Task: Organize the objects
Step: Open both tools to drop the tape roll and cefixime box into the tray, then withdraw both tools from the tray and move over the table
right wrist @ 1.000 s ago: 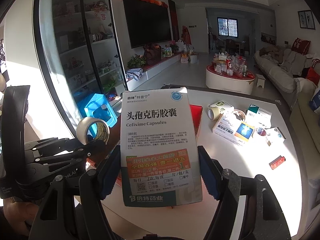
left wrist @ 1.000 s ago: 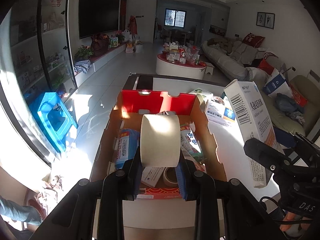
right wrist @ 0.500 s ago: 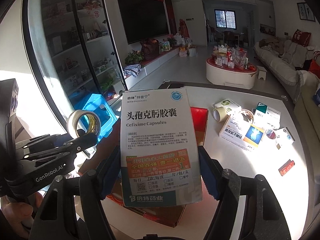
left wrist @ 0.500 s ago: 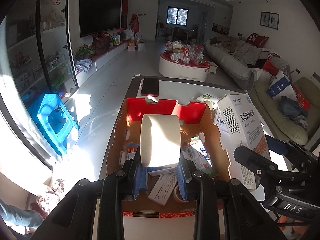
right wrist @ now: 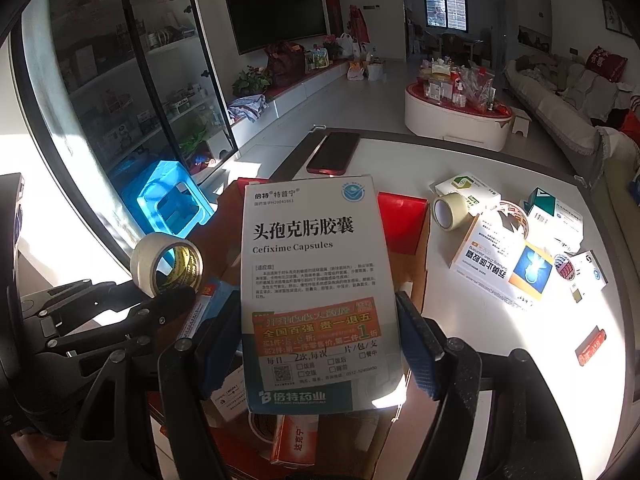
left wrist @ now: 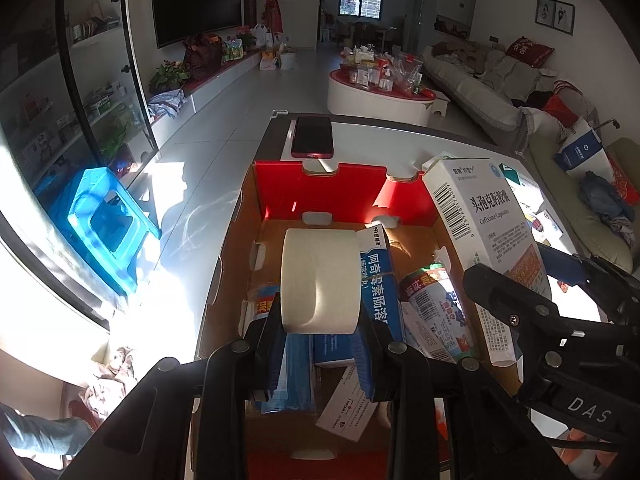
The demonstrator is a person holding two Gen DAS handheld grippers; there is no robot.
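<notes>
While the left hand-held gripper (left wrist: 320, 320) clamps a tape roll (left wrist: 320, 280) mid-frame over the cardboard box (left wrist: 236, 264), the right hand-held gripper (right wrist: 320, 344) clamps a medicine carton (right wrist: 316, 280) beside it, so both seem ready for lowering and release inside.

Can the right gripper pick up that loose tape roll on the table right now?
Probably not: the right gripper is already shut on the Cefixime box. The path to the tape roll looks open otherwise.
</notes>
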